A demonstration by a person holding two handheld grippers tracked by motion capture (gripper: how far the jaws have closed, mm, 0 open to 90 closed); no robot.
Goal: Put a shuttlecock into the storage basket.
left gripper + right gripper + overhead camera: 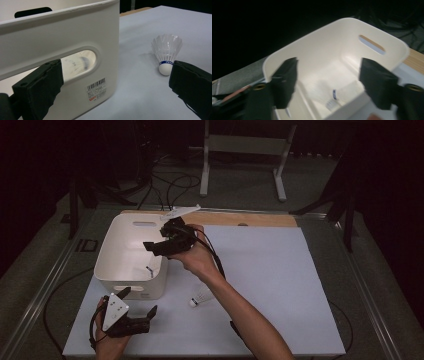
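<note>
One white bin (pixel 131 251) left of centre holds one shuttlecock (pixel 331 99); one shuttlecock (pixel 201 296) lies on the bench (pixel 270 285). Both tongs, left (pixel 142 306) and right (pixel 159 236), gape empty.

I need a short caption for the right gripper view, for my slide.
Right gripper, jaws open, above the white bin with a shuttlecock lying inside.

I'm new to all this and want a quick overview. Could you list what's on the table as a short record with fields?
Bin: white bin on the table's left
In the bin: shuttlecock, blurred
On the table: shuttlecock right of the bin
Right gripper: open above the bin, nothing between its jaws
Left gripper: open, near the bin's front wall
</note>
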